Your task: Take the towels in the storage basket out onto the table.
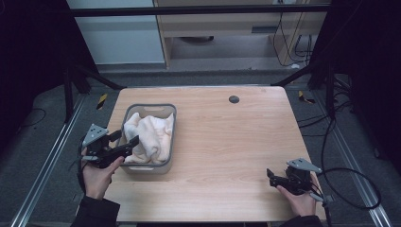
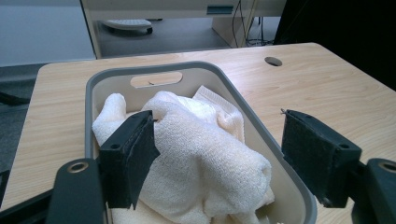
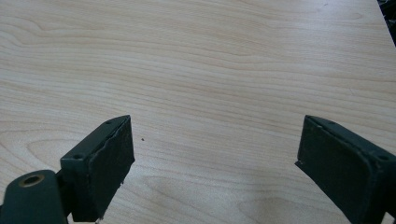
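Left gripper (image 2: pixel 219 163), fingers (image 2: pixel 128 158) wide, straddles a cream towel (image 2: pixel 205 154) bunched in the grey basket (image 2: pixel 88 93); a deep, central pinch should lift it cleanly. Right gripper (image 3: pixel 212 168) hovers wide over bare worktop (image 3: pixel 210 70).

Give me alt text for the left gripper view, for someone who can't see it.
A cream towel lies crumpled in a grey basket on a wooden table, seen between the open jaws of the left gripper. One jaw pad sits against the towel; the other is over the basket's rim.
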Demonstrator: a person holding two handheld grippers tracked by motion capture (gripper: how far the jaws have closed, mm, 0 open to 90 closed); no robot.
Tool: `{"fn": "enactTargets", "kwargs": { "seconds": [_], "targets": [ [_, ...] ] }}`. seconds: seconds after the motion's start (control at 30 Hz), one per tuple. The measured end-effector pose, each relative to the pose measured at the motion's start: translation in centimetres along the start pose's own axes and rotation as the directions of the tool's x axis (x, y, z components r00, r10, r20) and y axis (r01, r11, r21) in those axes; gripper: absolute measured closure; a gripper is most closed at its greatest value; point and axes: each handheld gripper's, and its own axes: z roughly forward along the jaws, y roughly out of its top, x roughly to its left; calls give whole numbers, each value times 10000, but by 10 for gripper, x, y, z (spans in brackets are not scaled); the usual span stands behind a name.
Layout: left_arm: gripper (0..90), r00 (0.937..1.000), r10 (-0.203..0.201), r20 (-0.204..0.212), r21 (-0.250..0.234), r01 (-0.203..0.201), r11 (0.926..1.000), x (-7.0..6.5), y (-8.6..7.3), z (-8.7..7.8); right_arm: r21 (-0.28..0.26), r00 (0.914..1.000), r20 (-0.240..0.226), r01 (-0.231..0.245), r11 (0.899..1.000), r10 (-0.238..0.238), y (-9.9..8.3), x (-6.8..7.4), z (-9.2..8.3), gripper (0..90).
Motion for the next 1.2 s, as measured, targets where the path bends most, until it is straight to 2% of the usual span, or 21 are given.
{"fn": "enactTargets", "kwargs": {
  "seconds": [0.73, 1.2],
  "targets": [
    [213, 9994, 136, -324, 869, -107, 9962, -4, 3, 41, 47, 10000, -36, 6, 10000, -6, 0, -1, 2, 102],
    [186, 9987, 164, -485, 1274, -101, 9918, -3, 0, 56, 162, 10000, -85, -5, 9999, 6, 0, -2, 3, 96]
  ]
}}
